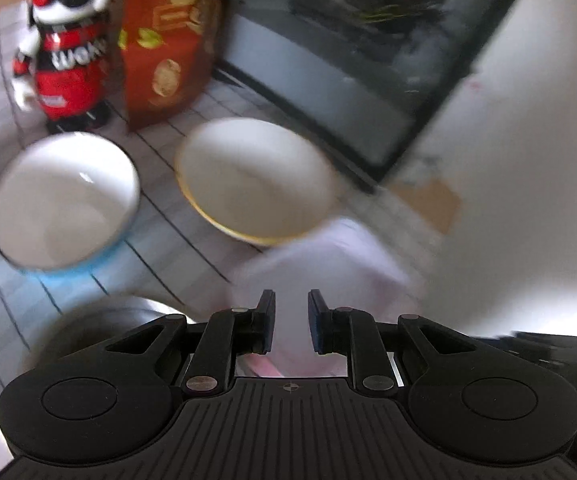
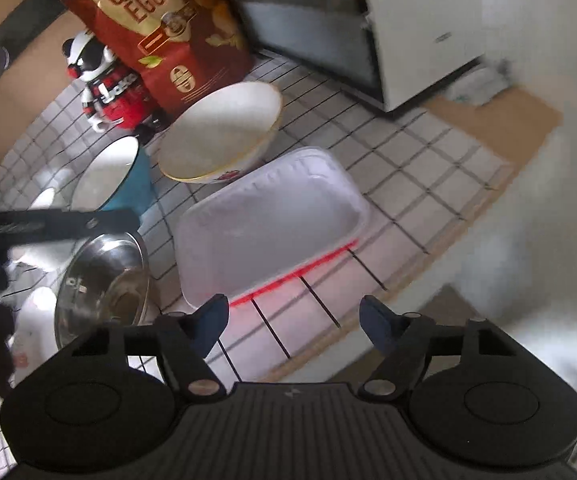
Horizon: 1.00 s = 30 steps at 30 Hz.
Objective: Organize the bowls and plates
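Cream bowl (image 2: pixel 219 132) with a yellow rim and a red print low on its side sits tilted mid-counter, at 12 o'clock from the left gripper (image 1: pixel 291 326); blue bowl (image 2: pixel 114 174), white inside, sits just beside it at 9 o'clock. A steel bowl (image 2: pixel 102 280) lies nearer the camera, at 7 o'clock. White tub (image 2: pixel 272 220) with a red edge lies at 12 o'clock from the right gripper (image 2: pixel 293 322). Left jaws are narrowly apart, holding nothing; right jaws are spread wide, empty. The counter (image 2: pixel 416 184) is white tile with dark grout; a snack bag (image 2: pixel 160 28), toy figure (image 2: pixel 108 88) and oven (image 2: pixel 328 28) stand at the back.
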Motion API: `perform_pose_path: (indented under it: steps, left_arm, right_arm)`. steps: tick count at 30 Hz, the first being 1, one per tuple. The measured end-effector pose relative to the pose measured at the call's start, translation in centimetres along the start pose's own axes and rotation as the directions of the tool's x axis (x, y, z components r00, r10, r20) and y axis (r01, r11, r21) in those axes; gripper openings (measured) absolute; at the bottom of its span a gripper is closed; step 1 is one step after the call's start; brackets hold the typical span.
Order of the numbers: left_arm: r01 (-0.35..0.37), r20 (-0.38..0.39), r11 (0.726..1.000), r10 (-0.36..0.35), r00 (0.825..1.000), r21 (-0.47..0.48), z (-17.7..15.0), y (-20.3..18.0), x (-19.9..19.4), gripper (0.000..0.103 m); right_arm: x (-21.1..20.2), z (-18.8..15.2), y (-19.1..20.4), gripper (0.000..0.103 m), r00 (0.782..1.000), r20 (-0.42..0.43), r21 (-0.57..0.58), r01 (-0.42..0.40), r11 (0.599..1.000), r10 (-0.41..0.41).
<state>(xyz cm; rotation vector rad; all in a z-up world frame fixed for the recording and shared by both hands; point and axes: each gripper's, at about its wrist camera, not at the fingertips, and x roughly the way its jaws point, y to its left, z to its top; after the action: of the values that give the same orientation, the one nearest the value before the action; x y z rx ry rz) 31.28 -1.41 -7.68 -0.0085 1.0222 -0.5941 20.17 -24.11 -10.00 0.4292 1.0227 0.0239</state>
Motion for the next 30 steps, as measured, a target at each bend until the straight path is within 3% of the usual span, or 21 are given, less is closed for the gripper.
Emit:
perform_pose_path:
  steps: [2, 4, 9, 16, 19, 22, 25, 30]
  left_arm:
    - [-0.070, -0.022, 0.997, 0.070, 0.997, -0.023, 0.7, 0.4, 1.7, 0.021]
    - [-0.088, -0.058, 0.993, 0.083, 0.995, -0.082, 1.5, 1.4, 3.5, 0.021]
    - [-0.107, -0.095, 0.975, 0.090, 0.991, -0.193, 2.4, 2.6, 6.1, 0.021]
    - [-0.106, -0.108, 0.973, 0.086, 0.990, -0.203, 3.0, 2.4, 7.7, 0.022]
    - [-0.070, -0.137, 0.971, 0.039, 0.990, -0.229, 2.8, 1.5, 8.0, 0.021]
    - [-0.003, -0.152, 0.965, -0.038, 0.988, -0.262, 2.2, 0.2, 8.1, 0.024]
    - [0.027, -0.145, 0.966, -0.066, 0.987, -0.256, 1.7, -1.6, 7.8, 0.028]
    - [-0.082, -0.102, 0.984, 0.067, 0.993, -0.161, 1.5, -4.3, 7.2, 0.028]
  right_arm:
    - [1.9, 1.0, -0.8, 0.069, 0.997, -0.066, -0.007, -0.044, 0.999, 0.043]
    - [3.0, 1.8, -1.6, 0.069, 0.988, -0.111, -0.003, -0.108, 0.994, 0.107]
    - [5.3, 3.5, -3.1, 0.069, 0.966, -0.171, 0.025, -0.191, 0.981, 0.192]
    - [7.6, 5.7, -6.0, 0.069, 0.937, -0.228, 0.085, -0.253, 0.964, 0.266]
    - [7.9, 7.1, -7.0, 0.069, 0.924, -0.226, 0.103, -0.293, 0.951, 0.309]
    - [7.6, 8.9, -8.0, 0.069, 0.932, -0.191, 0.087, -0.297, 0.951, 0.308]
    - [7.3, 10.5, -8.7, 0.069, 0.948, -0.149, 0.061, -0.275, 0.959, 0.281]
    - [7.6, 11.3, -9.5, 0.069, 0.967, -0.139, 0.016, -0.212, 0.977, 0.212]
